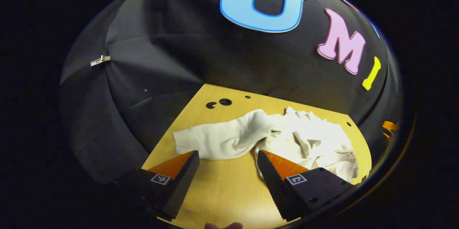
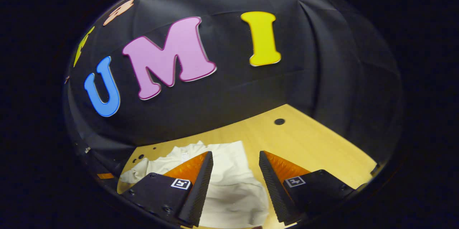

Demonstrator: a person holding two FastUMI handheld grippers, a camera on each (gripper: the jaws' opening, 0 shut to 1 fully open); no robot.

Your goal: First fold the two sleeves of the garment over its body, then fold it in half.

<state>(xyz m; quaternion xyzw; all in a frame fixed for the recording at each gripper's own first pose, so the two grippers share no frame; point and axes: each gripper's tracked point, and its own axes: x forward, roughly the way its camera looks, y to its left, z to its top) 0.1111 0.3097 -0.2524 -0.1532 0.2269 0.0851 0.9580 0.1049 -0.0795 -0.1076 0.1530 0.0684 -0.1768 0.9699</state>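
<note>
A cream long-sleeved garment (image 1: 287,139) lies crumpled on the wooden table (image 1: 222,186). One sleeve (image 1: 215,137) stretches out flat to the left in the left gripper view. My left gripper (image 1: 228,154) stands open just short of that sleeve, with nothing between its fingers. In the right gripper view the garment (image 2: 233,186) lies bunched below and between the fingers, its right edge near the bare table (image 2: 322,150). My right gripper (image 2: 236,156) hangs open above the cloth, not gripping it.
Black cloth walls close off the table at the back and both sides. Round holes (image 1: 218,103) mark the table near the far left corner, and another hole (image 2: 279,121) sits toward the far right. A fingertip (image 1: 224,226) shows at the bottom edge.
</note>
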